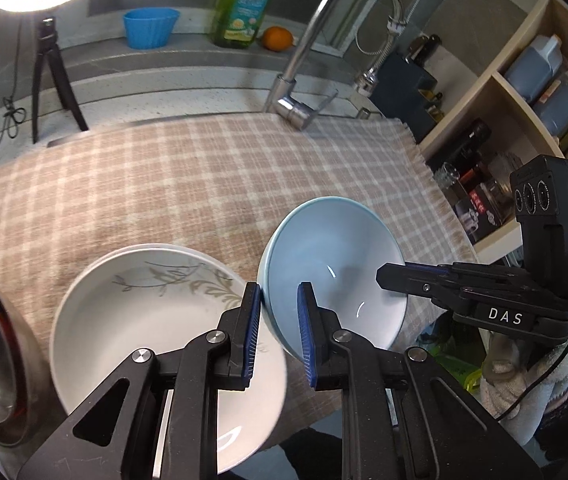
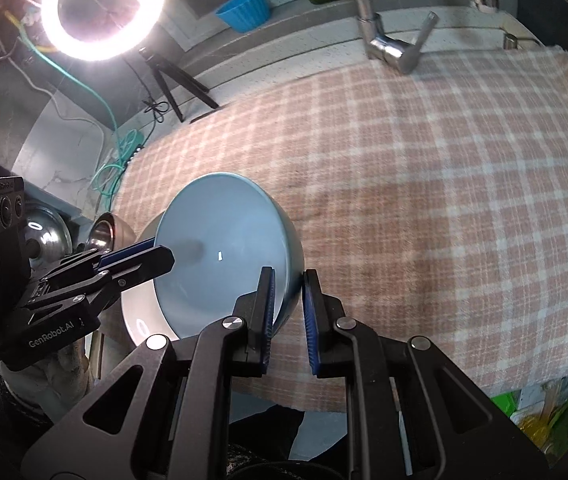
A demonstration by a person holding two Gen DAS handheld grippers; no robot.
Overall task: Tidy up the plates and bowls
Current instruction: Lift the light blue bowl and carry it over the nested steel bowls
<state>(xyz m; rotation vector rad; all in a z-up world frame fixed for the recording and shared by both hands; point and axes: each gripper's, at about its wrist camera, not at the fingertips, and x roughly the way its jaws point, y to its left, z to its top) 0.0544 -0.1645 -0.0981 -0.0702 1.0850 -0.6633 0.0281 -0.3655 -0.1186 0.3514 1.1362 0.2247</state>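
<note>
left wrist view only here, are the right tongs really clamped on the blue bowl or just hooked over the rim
Observer: Clamped. The right wrist view shows the right tongs with one pad on each side of the blue bowl wall.
Operator: ok, anything off the left side of the cloth i cant see
Observer: A teal cable lies looped on the counter beside the checked cloth.

bowl (image 1: 335, 264): gripped on opposite rim edges by left tool (image 1: 280, 320) and right tool (image 2: 287, 312), above cloth (image 1: 164, 184) near edge
plate (image 1: 144, 320): on cloth, 9 o'clock of bowl
faucet (image 1: 303, 80): 12 o'clock, behind cloth
shelf (image 1: 515, 92): 2 o'clock
ring light (image 2: 104, 4): 10 o'clock on worktop (image 1: 172, 94)
</note>
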